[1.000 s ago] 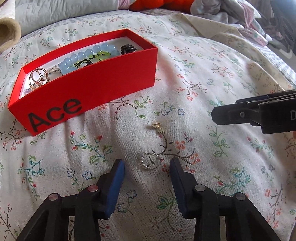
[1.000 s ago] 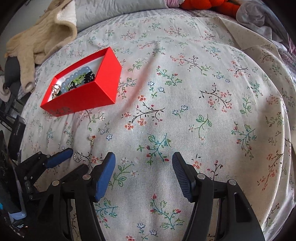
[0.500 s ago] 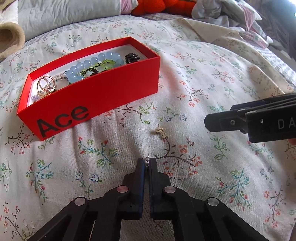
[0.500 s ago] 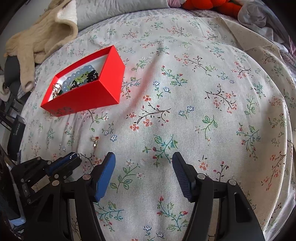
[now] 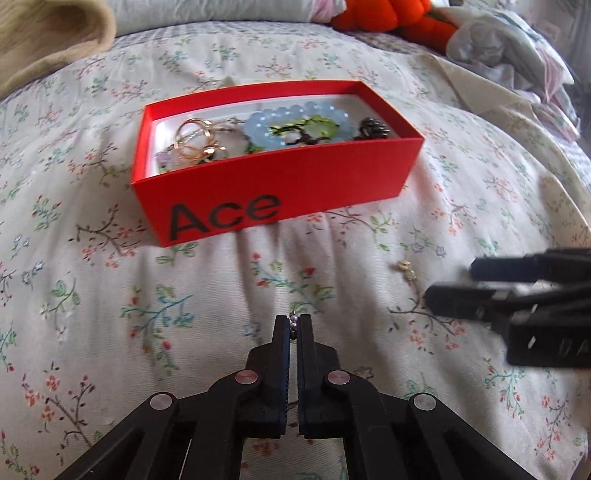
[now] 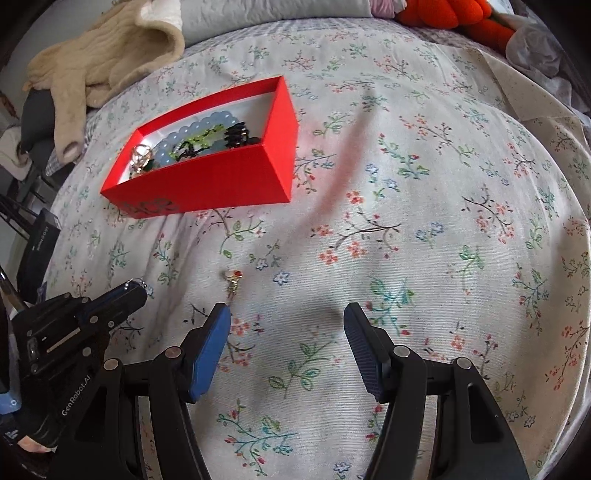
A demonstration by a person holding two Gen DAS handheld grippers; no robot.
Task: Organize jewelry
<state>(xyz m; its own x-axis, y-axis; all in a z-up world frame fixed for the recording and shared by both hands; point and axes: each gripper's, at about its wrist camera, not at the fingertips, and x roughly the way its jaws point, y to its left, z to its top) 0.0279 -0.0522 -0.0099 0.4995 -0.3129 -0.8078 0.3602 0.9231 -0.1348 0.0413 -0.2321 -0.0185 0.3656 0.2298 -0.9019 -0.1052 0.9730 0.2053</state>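
My left gripper (image 5: 294, 322) is shut on a small silver beaded ring (image 5: 293, 319) and holds it above the floral bedspread, in front of the red "Ace" box (image 5: 280, 192). The box holds a blue bead bracelet (image 5: 295, 125), gold hoops (image 5: 195, 138) and a black piece (image 5: 373, 127). A small gold earring (image 5: 405, 268) lies on the spread to the right; in the right wrist view it (image 6: 232, 282) lies just ahead of my open, empty right gripper (image 6: 286, 323). The left gripper (image 6: 140, 291) shows there at the lower left with the ring (image 6: 138, 283) at its tip, below the box (image 6: 207, 181).
A beige knitted blanket (image 6: 103, 55) lies at the back left. An orange plush toy (image 6: 454, 14) and crumpled cloth (image 5: 509, 48) lie at the back right. Dark objects (image 6: 37, 243) stand off the bed's left edge.
My left gripper closed on the silver ring, lifted it and moved left toward the box. My right gripper moved closer to the gold earring.
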